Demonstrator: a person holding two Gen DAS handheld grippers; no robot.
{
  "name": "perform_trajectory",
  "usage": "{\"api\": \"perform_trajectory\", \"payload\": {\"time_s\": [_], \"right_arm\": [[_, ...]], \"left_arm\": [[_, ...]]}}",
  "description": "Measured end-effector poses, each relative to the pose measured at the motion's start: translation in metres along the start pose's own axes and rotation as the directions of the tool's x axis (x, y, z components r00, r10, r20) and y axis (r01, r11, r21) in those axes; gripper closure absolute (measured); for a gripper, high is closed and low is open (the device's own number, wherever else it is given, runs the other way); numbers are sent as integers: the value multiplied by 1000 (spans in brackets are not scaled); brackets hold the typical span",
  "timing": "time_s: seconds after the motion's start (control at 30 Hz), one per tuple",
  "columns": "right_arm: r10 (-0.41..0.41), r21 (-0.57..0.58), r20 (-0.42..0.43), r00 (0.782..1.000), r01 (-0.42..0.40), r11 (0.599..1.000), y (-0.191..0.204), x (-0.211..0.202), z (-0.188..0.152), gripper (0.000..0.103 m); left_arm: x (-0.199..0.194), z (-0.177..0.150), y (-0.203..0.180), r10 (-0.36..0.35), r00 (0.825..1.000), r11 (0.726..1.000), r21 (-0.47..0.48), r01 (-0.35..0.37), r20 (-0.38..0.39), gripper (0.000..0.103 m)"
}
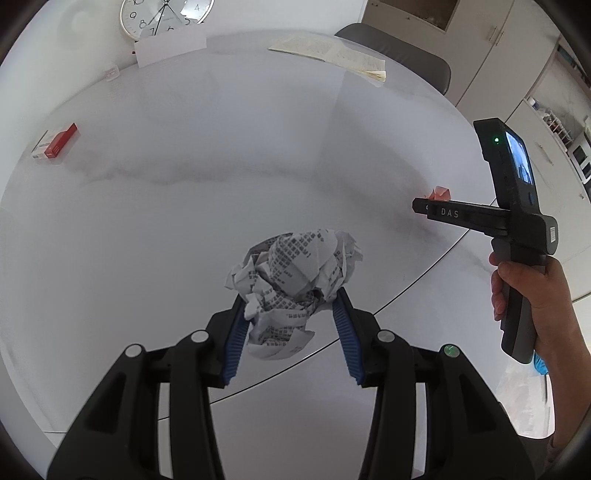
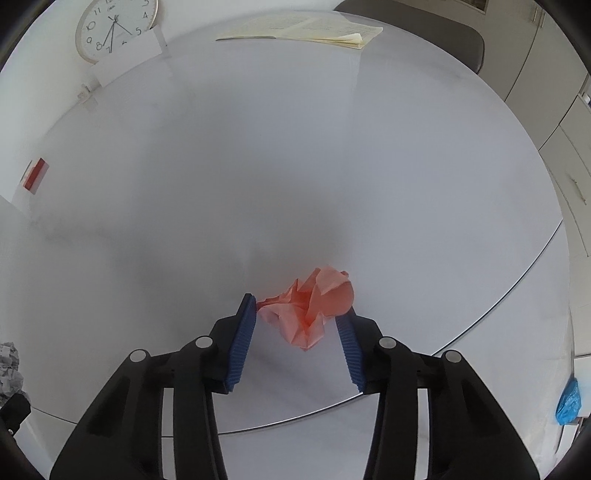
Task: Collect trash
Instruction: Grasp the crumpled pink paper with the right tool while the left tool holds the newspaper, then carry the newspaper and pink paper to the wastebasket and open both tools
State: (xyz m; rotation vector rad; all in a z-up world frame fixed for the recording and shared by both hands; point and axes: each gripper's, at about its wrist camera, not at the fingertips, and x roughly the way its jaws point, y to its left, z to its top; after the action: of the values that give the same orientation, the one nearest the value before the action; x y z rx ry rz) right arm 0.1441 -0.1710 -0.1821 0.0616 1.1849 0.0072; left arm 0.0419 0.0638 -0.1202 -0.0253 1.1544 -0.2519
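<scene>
A crumpled ball of printed white paper (image 1: 295, 269) sits between the blue pads of my left gripper (image 1: 291, 295), which is shut on it above the white table (image 1: 221, 166). In the right wrist view, a crumpled pink paper (image 2: 314, 302) lies on the table (image 2: 295, 166) between the blue pads of my right gripper (image 2: 299, 304), and both pads touch it. From the left wrist view the right gripper (image 1: 419, 206) appears side-on, held by a hand (image 1: 524, 288), with the pink paper (image 1: 439, 192) at its tip. The printed ball (image 2: 9, 365) shows at the left edge of the right wrist view.
A red and white box (image 1: 57, 142) lies at the table's left. An open booklet (image 1: 328, 53), a white card (image 1: 170, 46) and a clock (image 1: 162, 14) stand at the far side, with a grey chair (image 1: 406, 55) behind. The table edge (image 2: 480, 321) runs close on the right.
</scene>
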Motion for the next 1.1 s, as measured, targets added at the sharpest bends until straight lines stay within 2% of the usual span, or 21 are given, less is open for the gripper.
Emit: {"api": "perform_trajectory", "payload": {"time_s": [0.17, 0.3, 0.47, 0.6, 0.77, 0.9, 0.97, 1.1], "right_arm": [[35, 16, 5, 999, -35, 999, -3, -8, -7, 61], [61, 32, 36, 997, -62, 998, -8, -31, -20, 61], [80, 75, 80, 994, -86, 994, -28, -77, -59, 61], [76, 149, 101, 992, -90, 985, -61, -116, -111, 61], [-3, 227, 72, 997, -14, 974, -105, -148, -181, 61], [-47, 321, 37, 998, 32, 947, -145, -164, -237, 61], [-56, 360, 28, 998, 42, 932, -159, -168, -257, 61], [-58, 417, 25, 998, 42, 908, -182, -166, -288, 59]], "left_arm": [[-5, -5, 3, -6, 1000, 1000, 2, 6, -3, 59], [-11, -5, -3, -12, 1000, 999, 33, 12, 4, 59], [-19, -8, -29, -44, 999, 994, 101, 43, 7, 59], [-23, -14, -70, -97, 995, 978, 183, 96, -5, 59], [-25, -29, -135, -172, 984, 939, 296, 176, -39, 59], [-25, -47, -192, -238, 967, 888, 383, 254, -91, 59], [-26, -57, -220, -260, 959, 859, 426, 284, -113, 59], [-25, -76, -261, -275, 949, 818, 482, 315, -155, 59]]}}
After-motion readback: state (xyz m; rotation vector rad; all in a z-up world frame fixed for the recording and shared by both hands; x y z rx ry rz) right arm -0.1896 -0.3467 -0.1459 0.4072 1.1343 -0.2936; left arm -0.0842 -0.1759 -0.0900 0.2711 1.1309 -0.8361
